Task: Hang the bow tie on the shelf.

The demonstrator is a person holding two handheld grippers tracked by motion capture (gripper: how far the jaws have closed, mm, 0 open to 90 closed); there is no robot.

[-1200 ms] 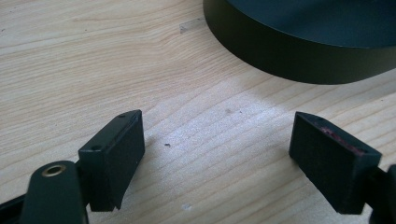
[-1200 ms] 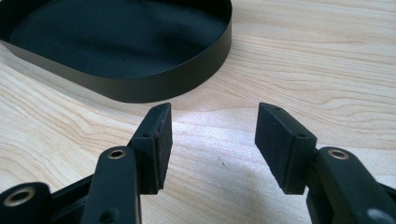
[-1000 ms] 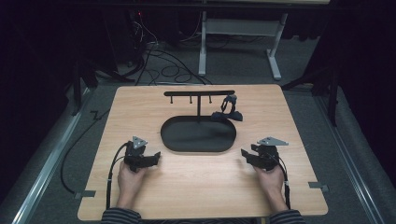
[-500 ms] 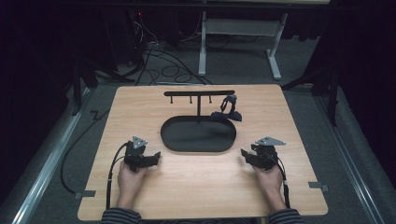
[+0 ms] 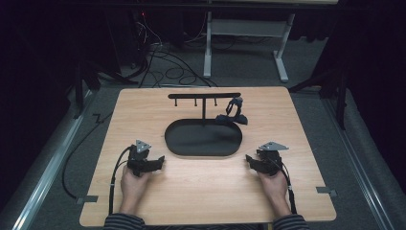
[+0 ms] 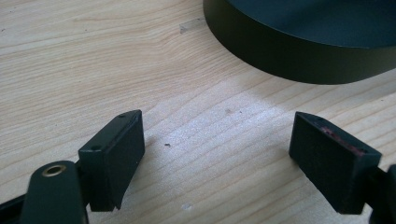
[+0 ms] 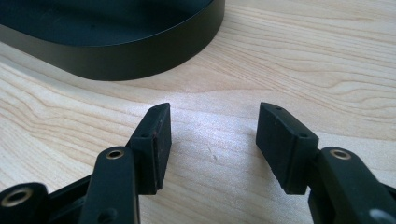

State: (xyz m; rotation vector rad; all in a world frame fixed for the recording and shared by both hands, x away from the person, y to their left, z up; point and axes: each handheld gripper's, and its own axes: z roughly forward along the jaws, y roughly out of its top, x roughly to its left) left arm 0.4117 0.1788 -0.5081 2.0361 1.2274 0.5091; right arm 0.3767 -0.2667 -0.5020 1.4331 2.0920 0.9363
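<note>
A wooden table (image 5: 201,191) stood under the high view; at its centre lay a black oval tray (image 5: 203,139), and from the tray's far edge rose a thin black stand with a crossbar (image 5: 204,96) carrying three small pegs; a small dark object (image 5: 233,112), too small to make out, hung or leaned at the crossbar's right end, at about one o'clock from the tray's middle.

The left gripper (image 5: 155,162) rested low on the table at about eight o'clock from the tray, held in the person's left hand (image 5: 132,184), its cable (image 5: 114,184) trailing back toward the near edge; in the left gripper view its jaws stood spread wide apart with nothing between them, only bare wood grain (image 6: 205,140), and the tray's dark wall (image 6: 289,60) curved across at about one o'clock, near but apart from the jaw tips.

The right gripper (image 5: 250,160) sat at about four o'clock from the tray, held in the right hand (image 5: 274,184), with a grey three-cornered plate (image 5: 273,145) on top; in the right gripper view its jaws were likewise spread, though less widely, and empty, over the bare tabletop (image 7: 303,70); the tray wall (image 7: 140,56) lay at about eleven o'clock, near but not touching.

Both grippers pointed inward toward the tray from opposite sides; striped sleeves (image 5: 122,222) showed at the bottom edge; beyond the table, cables (image 5: 163,62) lay on the grey floor near a white frame (image 5: 244,43).
</note>
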